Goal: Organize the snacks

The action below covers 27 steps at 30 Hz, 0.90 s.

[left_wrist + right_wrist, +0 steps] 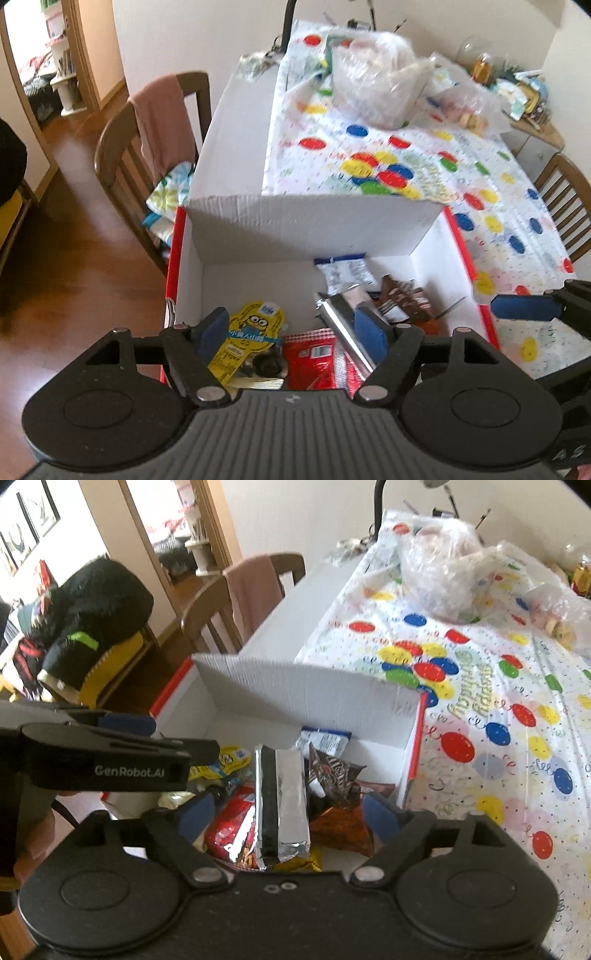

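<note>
A white cardboard box [310, 221] with red outer sides holds several snack packs. Inside lie a yellow cartoon pouch [247, 336], a red packet [314, 362], a long silver foil bar [343, 325], a brown wrapper [402, 299] and a blue-white packet [345, 271]. My left gripper [293, 332] hangs open above the box's near part, nothing between its fingers. In the right wrist view the silver bar [282, 801] lies on top, beside the red packet [231, 827] and an orange-brown bag [341, 823]. My right gripper [288, 816] is open above them.
The box sits on a table with a balloon-print cloth [369, 155]. Clear plastic bags [373, 74] lie at the far end. A wooden chair [147, 147] with a pink cloth stands left. The left gripper's body [110, 753] reaches in from the left in the right wrist view.
</note>
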{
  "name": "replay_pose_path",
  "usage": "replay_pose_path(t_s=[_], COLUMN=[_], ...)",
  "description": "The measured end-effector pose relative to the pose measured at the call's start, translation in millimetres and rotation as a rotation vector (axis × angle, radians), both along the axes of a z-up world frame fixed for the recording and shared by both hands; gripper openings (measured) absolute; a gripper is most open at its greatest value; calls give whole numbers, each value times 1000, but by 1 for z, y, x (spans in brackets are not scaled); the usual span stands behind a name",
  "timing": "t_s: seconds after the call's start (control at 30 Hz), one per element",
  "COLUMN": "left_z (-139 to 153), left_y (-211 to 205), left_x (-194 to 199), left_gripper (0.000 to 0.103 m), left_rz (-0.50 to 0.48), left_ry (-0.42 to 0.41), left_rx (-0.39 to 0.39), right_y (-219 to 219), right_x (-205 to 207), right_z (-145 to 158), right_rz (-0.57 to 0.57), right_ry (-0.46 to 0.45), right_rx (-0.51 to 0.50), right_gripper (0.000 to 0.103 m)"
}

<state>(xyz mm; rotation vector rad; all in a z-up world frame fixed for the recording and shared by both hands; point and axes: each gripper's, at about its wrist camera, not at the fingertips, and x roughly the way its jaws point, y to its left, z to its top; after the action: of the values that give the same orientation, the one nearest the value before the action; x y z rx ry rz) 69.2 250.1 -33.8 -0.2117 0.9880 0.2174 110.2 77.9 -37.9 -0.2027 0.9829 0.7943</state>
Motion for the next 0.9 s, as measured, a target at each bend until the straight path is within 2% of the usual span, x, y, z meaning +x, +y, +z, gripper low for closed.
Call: replay_pose_path(t_s=[0.27,0.43,0.57,0.67,0.9], left_z=[23,35,41,43,47], left_y=[-17,-27,-35,-41,-56], left_x=[-24,-41,-51,-56,-71], left_gripper=[80,85,88,101,102], left_rz=[-25,-37,-52,-60,-53], left_ry=[-84,-136,-168,-187,-225], left_rx=[13,21,6,-3,23], right_y=[-31,-51,-64,-71,-93], right_x=[-11,-18,-25,-32,-48], right_z=[20,24,28,30,28], right_rz=[-36,-72,-96,-109,-153], right_ry=[-58,-86,-108,-150,-201], right_rx=[88,121,151,164,214], right_gripper=[98,103,103,103,103])
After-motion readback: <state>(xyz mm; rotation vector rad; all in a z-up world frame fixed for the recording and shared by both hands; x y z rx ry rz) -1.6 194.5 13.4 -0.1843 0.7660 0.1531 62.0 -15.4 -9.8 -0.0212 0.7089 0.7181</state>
